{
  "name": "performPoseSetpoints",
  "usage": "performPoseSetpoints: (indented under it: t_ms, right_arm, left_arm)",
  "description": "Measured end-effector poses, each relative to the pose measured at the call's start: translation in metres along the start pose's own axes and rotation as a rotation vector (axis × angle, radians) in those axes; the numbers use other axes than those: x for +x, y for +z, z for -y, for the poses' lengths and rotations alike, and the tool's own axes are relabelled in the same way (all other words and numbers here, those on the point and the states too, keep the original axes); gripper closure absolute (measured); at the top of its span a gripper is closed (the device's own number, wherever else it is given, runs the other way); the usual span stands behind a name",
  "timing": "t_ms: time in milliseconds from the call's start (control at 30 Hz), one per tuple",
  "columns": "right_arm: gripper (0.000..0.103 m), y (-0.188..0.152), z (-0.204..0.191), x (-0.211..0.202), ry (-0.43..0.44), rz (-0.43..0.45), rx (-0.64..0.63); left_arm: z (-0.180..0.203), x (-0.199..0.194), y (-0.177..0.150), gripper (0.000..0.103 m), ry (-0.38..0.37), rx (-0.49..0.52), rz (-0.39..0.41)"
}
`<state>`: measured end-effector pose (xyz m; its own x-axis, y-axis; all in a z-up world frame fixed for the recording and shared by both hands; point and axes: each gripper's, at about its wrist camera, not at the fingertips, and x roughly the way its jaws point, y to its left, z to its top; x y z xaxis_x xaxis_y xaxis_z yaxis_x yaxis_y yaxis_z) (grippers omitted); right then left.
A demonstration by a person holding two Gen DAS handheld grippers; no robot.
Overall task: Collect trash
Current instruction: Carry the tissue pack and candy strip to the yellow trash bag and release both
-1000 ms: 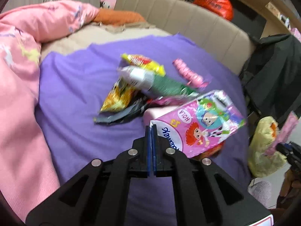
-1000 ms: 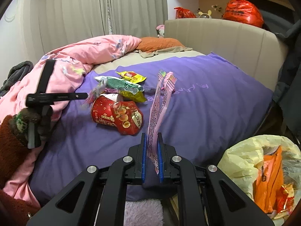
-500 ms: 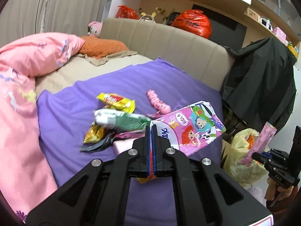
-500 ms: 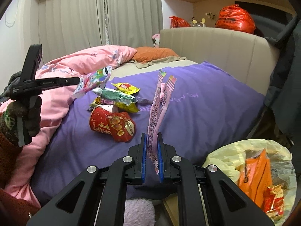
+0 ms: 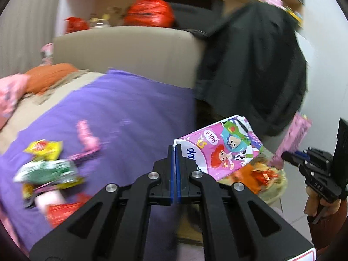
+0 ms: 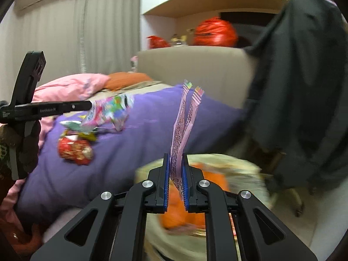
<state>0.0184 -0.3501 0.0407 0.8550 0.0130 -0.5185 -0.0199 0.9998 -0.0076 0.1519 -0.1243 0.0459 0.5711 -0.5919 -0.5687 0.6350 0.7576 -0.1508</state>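
Left gripper (image 5: 175,150): jaws pressed together on the corner of a pink cartoon-print wrapper (image 5: 224,148), which fans out toward 2 o'clock above the yellow trash bag (image 5: 274,187).

Right gripper (image 6: 175,163): jaws narrow, clamped on a pair of pink strip wrappers (image 6: 184,121) standing upright toward 12 o'clock, just over the same bag (image 6: 239,169), which holds orange packaging.

Bed, purple sheet (image 6: 141,143): remaining litter at 9 to 10 o'clock in the right wrist view: a red crumpled packet (image 6: 75,151), and a green and white wrapper (image 6: 74,126) just behind it. Yellow snack packet (image 5: 44,149) at 9 o'clock in the left wrist view.

Beyond: beige headboard (image 5: 126,52); dark garment (image 5: 254,69) hanging at 1 o'clock; red bags (image 5: 150,13) on the ledge behind.
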Motion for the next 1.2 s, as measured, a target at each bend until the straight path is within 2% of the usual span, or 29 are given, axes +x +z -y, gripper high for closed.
performPoseSetpoints:
  t_ms: [167, 267, 400, 500, 600, 833, 1000, 1200]
  right_arm:
    - [0.091, -0.008, 0.054, -0.022, -0.094, 0.009, 0.064]
    - [0.091, -0.010, 0.072, -0.031, -0.113, 0.025, 0.092]
    - [0.092, -0.008, 0.078, -0.028, -0.093, 0.031, 0.097]
    - [0.092, -0.014, 0.080, -0.007, -0.048, -0.004, 0.095]
    - [0.092, -0.033, 0.085, 0.030, -0.005, -0.105, 0.137]
    - [0.092, -0.068, 0.087, 0.088, 0.005, -0.249, 0.145]
    - [0.092, -0.069, 0.084, 0.104, -0.007, -0.279, 0.118]
    - [0.092, -0.073, 0.079, 0.102, -0.019, -0.280, 0.106]
  left_arm:
    - [0.062, 0.047, 0.003, 0.101, -0.071, 0.060, -0.046]
    - [0.096, 0.085, -0.004, 0.101, -0.076, 0.113, -0.111]
    - [0.124, 0.125, -0.030, 0.101, -0.069, 0.161, -0.224]
    - [0.131, 0.141, -0.047, 0.101, -0.070, 0.181, -0.279]
    - [0.129, 0.149, -0.056, 0.101, -0.070, 0.191, -0.300]
    - [0.132, 0.159, -0.062, 0.101, -0.085, 0.226, -0.318]
    - [0.132, 0.164, -0.060, 0.101, -0.090, 0.231, -0.318]
    - [0.130, 0.164, -0.059, 0.101, -0.101, 0.222, -0.317]
